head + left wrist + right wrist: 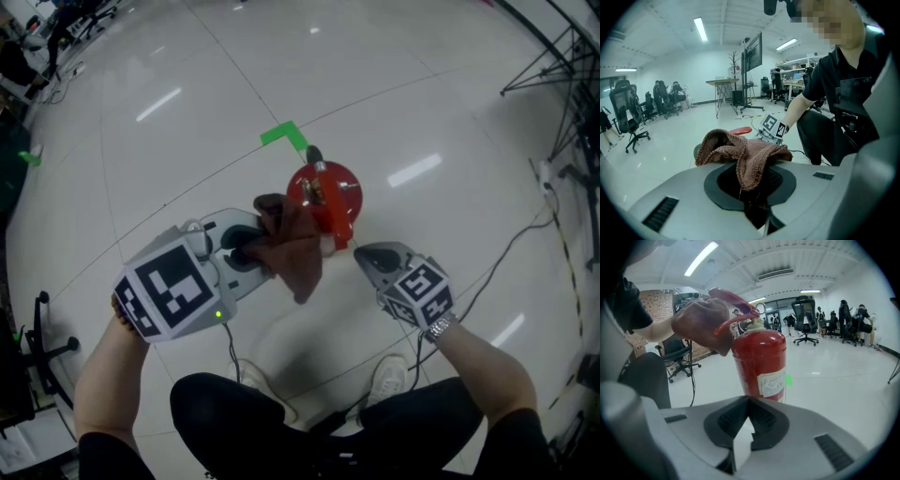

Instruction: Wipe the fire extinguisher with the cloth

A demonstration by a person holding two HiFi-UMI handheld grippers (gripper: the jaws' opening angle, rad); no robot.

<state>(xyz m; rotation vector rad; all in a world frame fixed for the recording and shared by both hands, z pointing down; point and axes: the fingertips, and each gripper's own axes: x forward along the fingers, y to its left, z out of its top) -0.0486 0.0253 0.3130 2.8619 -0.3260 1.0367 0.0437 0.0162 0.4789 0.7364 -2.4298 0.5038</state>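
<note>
Nearest, at 6 o'clock in the head view, the person's dark-trousered legs and pale shoes (255, 379) stand on the glossy white floor (187, 141). A thin black cable (511, 246) crosses the floor at 3 o'clock.

Just beyond the knees, the left tool (251, 249) sits at about 9 o'clock and pinches the brown knitted cloth (296, 251). The left gripper view shows a fold of the cloth clamped between the jaws, with the rest heaped over their tips. From that grip the cloth spreads toward 3 o'clock and hangs loose below.

The right tool (373, 259) is at about 4 o'clock, with its jaws pressed together and nothing between them. It is apart from both the cloth and the cylinder.

The red fire extinguisher (324, 194) stands upright on the floor past both tools. It is at 1 o'clock from the left tool and 11 o'clock from the right one. In the right gripper view it rises straight ahead at 12 o'clock, its pale label (771, 382) facing the camera. The bunched cloth lies against the red lever (736, 310) at the top, at about 10 o'clock. Whether it presses there cannot be told.

A strip of green tape (284, 137) lies on the floor beyond the extinguisher at 12 o'clock. Office chairs (805, 323) stand far back in the room.
</note>
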